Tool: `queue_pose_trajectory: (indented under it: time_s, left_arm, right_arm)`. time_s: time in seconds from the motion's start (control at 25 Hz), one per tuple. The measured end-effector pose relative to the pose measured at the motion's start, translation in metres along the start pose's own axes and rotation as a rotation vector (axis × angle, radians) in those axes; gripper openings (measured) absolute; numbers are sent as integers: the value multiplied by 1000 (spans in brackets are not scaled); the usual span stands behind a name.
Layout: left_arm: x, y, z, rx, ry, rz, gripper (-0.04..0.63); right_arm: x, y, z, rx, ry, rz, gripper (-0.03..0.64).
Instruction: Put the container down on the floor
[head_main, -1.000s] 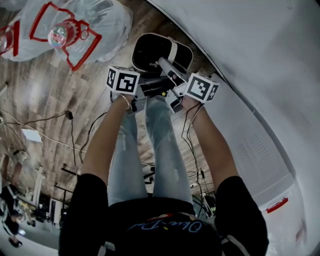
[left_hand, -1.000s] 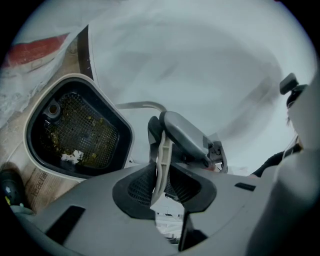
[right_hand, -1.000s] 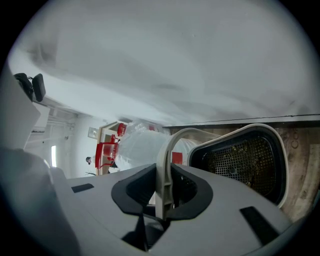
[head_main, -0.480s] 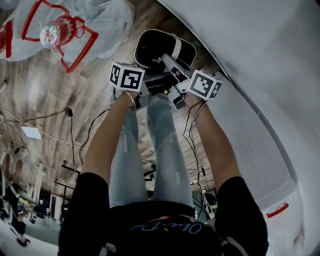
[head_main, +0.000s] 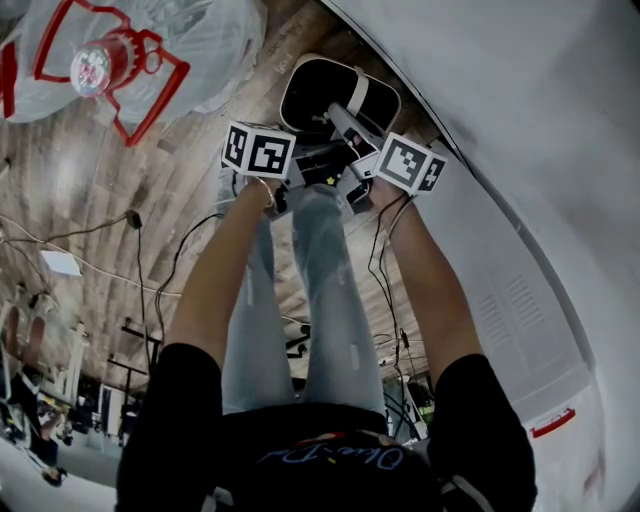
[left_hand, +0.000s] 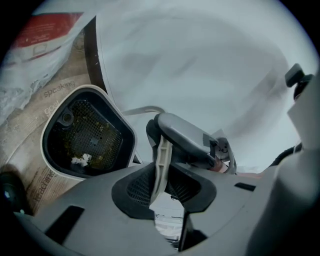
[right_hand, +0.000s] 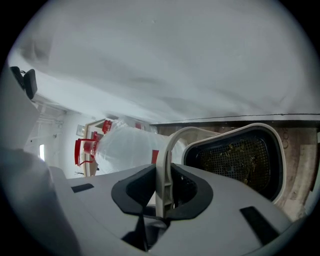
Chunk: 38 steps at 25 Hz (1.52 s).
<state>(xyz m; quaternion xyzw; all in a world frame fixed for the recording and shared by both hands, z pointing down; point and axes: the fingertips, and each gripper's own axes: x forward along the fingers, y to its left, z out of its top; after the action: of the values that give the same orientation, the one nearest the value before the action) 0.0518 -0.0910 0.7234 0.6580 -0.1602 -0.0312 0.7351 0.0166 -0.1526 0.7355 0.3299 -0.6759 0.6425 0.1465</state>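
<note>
The container (head_main: 325, 92) is a black mesh-bottomed basket with a white rim and a white strap handle (head_main: 357, 92). It hangs just over the wooden floor beside a white wall. My left gripper (head_main: 303, 165) and right gripper (head_main: 347, 158) meet over it, each shut on the handle. In the left gripper view the handle strip (left_hand: 161, 160) stands pinched between the jaws, with the basket (left_hand: 85, 132) down to the left and the right gripper (left_hand: 192, 142) just beyond. In the right gripper view the arched handle (right_hand: 164, 170) is clamped, the basket (right_hand: 237, 157) to the right.
A large red object wrapped in clear plastic (head_main: 120, 55) lies on the floor to the left. The white wall (head_main: 530, 140) runs along the right. Black cables (head_main: 140, 235) trail over the wooden floor (head_main: 90, 180). The person's legs (head_main: 310, 290) stand right behind the grippers.
Both grippers and the container have sunk toward the floor together, drifting slightly up and right in the head view. The grip on the handle looks the same.
</note>
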Motion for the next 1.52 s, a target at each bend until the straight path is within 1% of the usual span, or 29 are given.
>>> queue_pose_trajectory:
  time_s: [0.16, 0.28, 0.44, 0.52, 0.6, 0.68, 0.84, 1.04, 1.16, 1.36, 1.52]
  left_arm:
    - [-4, 2, 5, -3, -24, 2, 75]
    - [-9, 5, 11, 6, -45, 23, 75]
    - [-15, 8, 13, 24, -41, 42, 75]
    - [-17, 8, 13, 35, -45, 46, 77]
    - [-19, 7, 14, 42, -55, 40, 100]
    - [-23, 8, 16, 41, -71, 43, 103]
    - [-33, 15, 21, 53, -104, 89, 127]
    - [-48, 26, 29, 83, -114, 163, 164]
    - [-54, 32, 30, 100, -110, 199, 169]
    - [-65, 40, 33, 90, -163, 232, 170]
    - [-77, 50, 32, 60, -211, 258, 170]
  right_arm:
    - [5, 1, 2, 3, 0, -14, 58]
    - [11, 1, 4, 8, 6, -31, 58]
    - [17, 3, 2, 18, 0, -42, 60]
    - [17, 5, 4, 47, -27, -34, 78]
    - [17, 8, 5, 72, -51, -24, 114]
    - [18, 10, 4, 68, -50, -27, 123]
    - [19, 10, 2, 66, -35, -48, 144]
    - [17, 13, 1, 80, -36, -45, 144]
    - [16, 15, 2, 84, -43, -42, 144]
    - [9, 18, 5, 89, -51, -37, 144]
    - [4, 16, 6, 90, -59, -36, 144]
